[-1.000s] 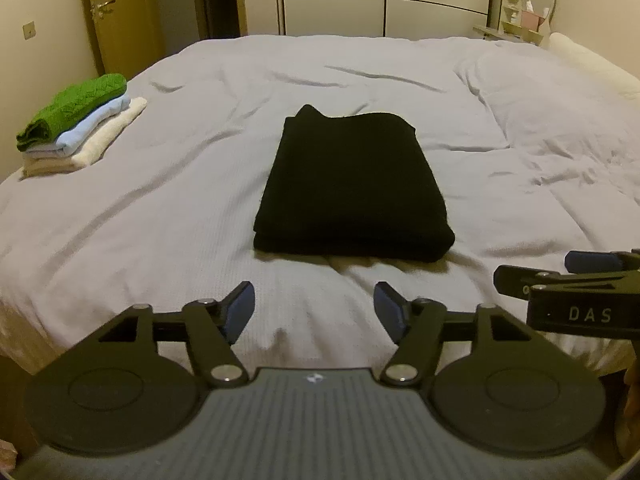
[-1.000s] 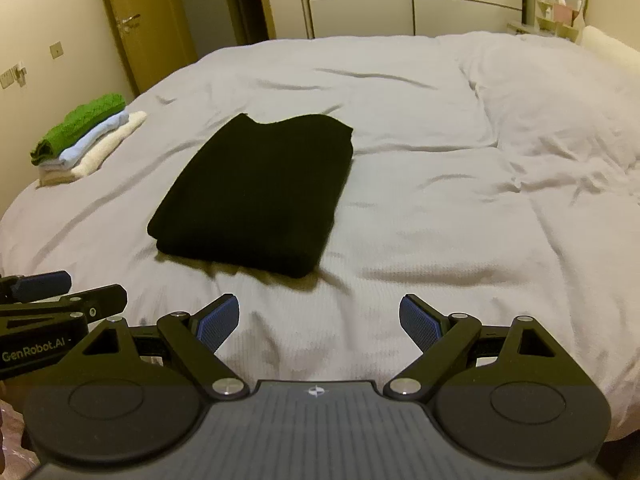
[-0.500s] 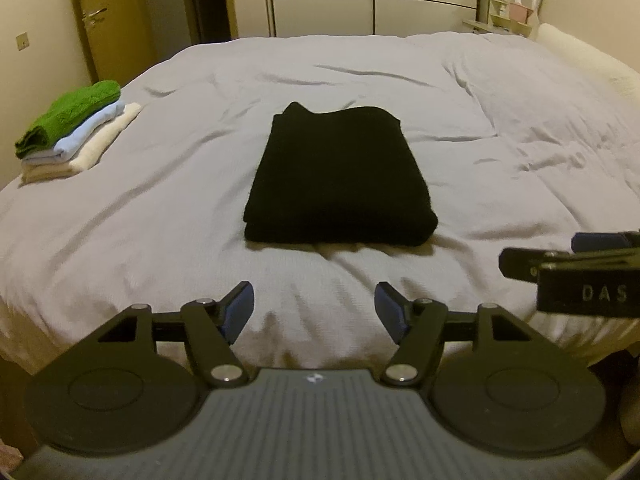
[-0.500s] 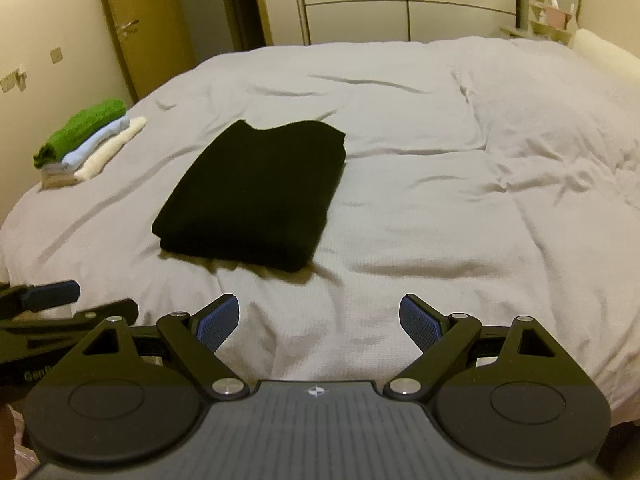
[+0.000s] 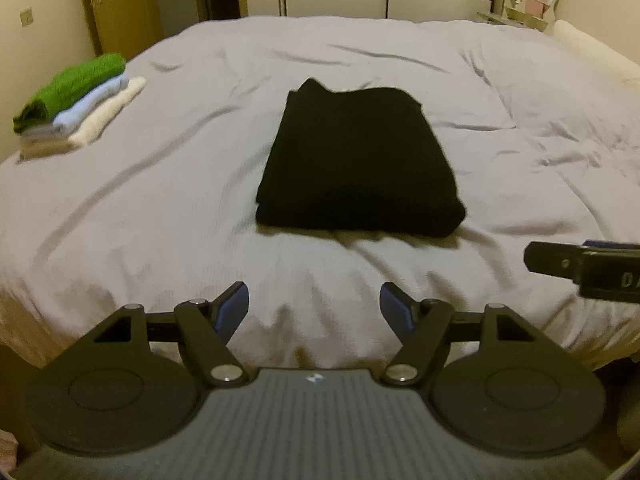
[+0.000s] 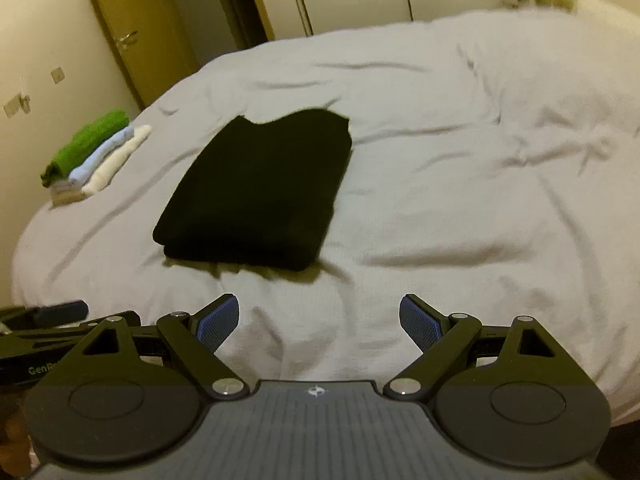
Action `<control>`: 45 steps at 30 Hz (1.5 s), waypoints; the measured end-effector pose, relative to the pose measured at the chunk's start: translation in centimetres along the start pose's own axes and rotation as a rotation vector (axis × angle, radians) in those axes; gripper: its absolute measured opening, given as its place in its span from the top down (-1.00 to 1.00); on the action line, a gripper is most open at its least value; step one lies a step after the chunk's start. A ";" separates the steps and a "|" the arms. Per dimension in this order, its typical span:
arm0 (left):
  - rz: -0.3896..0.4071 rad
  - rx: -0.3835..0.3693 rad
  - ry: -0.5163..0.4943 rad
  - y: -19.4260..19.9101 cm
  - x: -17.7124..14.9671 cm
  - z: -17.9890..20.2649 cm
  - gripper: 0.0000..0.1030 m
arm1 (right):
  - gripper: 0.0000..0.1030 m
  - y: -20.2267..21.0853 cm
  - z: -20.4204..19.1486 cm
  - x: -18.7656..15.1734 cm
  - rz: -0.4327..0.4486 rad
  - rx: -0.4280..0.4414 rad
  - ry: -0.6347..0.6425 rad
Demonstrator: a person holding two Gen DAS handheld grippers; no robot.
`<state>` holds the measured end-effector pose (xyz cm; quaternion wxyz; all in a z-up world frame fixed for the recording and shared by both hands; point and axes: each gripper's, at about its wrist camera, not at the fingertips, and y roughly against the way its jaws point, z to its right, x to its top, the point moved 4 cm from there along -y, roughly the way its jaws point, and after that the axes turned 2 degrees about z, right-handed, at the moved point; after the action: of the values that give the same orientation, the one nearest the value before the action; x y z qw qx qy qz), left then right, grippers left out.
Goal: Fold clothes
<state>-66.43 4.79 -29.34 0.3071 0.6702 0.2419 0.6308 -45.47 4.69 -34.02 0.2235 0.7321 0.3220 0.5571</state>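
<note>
The folded black garment [image 5: 358, 164] lies flat at the middle of the bed [image 5: 160, 216], on the pale grey duvet, with its thick folded edge toward the cameras.

Left wrist view: the left gripper [image 5: 314, 312] hangs over the near edge of the bed, short of the black garment and not touching it. Its jaws have just been opening and stand apart with only duvet between the blue pads [image 5: 234, 308]. At the right border, one finger of the right gripper [image 5: 584, 266] shows side-on. Only this view shows the white pillow [image 5: 592, 50] at the far right of the bed.

Right wrist view: the right gripper [image 6: 319, 322] is released, jaws wide, nothing between them, near the front edge of the bed and to the right of the black garment. The left gripper's fingers [image 6: 60, 312] enter at the left border. Only this view shows the wall switches [image 6: 18, 104] left of the door [image 6: 132, 28].

Both views: a stack of folded clothes [image 5: 76, 104], green on top, then light blue, then cream, sits at the bed's left edge, well apart from the black garment.
</note>
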 end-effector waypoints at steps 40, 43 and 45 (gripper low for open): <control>-0.203 -0.829 0.561 -24.6 8.8 -11.9 -0.27 | -0.74 -17.5 7.3 6.3 -0.132 0.464 -0.629; -0.218 -0.863 0.540 -25.8 9.5 -11.2 -0.18 | -0.56 -18.5 7.2 7.2 -0.129 0.465 -0.611; -0.231 -0.881 0.528 -26.7 10.1 -10.8 -0.13 | -0.31 -19.4 7.0 7.8 -0.128 0.480 -0.590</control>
<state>-74.56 31.62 -41.25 0.5559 0.2649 0.0953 0.7821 -41.77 23.93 -44.05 0.1633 0.8707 0.4103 0.2164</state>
